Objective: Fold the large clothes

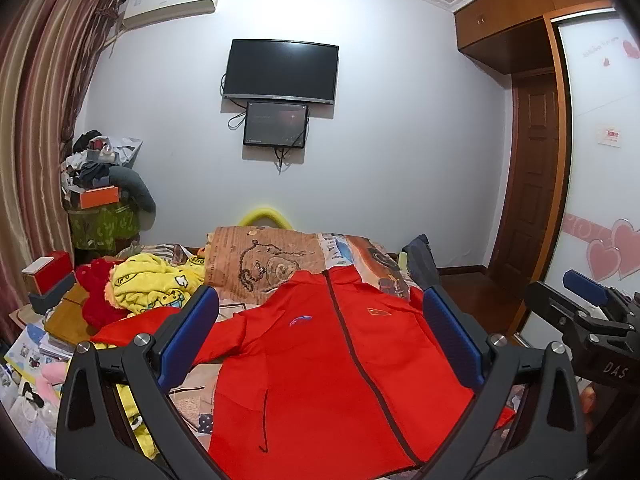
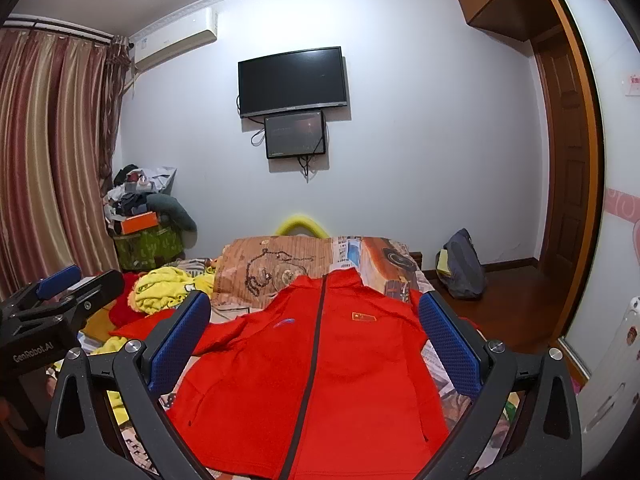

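Observation:
A large red zip jacket (image 1: 320, 368) lies front up and spread flat on the bed, collar toward the far wall, one sleeve stretched out to the left. It also fills the middle of the right wrist view, red jacket (image 2: 320, 380). My left gripper (image 1: 320, 332) hovers above its lower half, open, nothing between the blue pads. My right gripper (image 2: 316, 332) hangs open over the same jacket. Each gripper shows in the other's view: the right gripper (image 1: 588, 300) at the right edge, the left gripper (image 2: 60, 284) at the left edge.
A patterned bedspread (image 1: 264, 264) covers the bed. Yellow (image 1: 152, 284) and red clothes are heaped at its left, beside boxes and books. A cluttered pile (image 1: 100, 184) stands in the far corner by the curtain. A dark bag (image 2: 460, 264) sits on the wooden floor at right.

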Available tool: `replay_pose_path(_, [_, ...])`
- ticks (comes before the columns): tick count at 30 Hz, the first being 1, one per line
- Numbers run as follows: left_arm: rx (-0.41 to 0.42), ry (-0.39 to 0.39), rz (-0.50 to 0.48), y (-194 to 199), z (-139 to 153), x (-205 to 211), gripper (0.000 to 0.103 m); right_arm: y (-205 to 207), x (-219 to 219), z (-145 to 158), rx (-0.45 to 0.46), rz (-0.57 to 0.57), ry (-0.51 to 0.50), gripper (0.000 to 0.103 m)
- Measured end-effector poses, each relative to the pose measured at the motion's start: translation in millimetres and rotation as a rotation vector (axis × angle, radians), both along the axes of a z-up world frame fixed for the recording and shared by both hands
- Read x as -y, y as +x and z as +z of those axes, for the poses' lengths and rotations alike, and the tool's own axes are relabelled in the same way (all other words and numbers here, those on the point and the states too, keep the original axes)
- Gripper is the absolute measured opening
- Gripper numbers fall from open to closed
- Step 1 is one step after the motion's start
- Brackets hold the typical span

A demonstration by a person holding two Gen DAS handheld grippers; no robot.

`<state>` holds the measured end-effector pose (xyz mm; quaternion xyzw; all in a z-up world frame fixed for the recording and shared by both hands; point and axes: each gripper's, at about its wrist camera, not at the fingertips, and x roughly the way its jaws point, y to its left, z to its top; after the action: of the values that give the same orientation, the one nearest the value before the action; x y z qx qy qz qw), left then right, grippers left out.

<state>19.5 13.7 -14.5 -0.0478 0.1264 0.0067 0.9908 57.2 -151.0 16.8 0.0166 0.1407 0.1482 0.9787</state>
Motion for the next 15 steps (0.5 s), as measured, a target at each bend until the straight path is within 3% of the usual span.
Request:
replay_pose_path(12, [-0.051, -0.010, 0.027, 45, -16, -22, 0.102, 31, -8, -9, -0.023, -0.003, -0.017, 0.103])
replay_pose_path(15, [-0.078, -0.029, 0.090, 67, -23, -40, 0.102, 49, -12, -14, -0.029, -0.011, -0.031, 0.103])
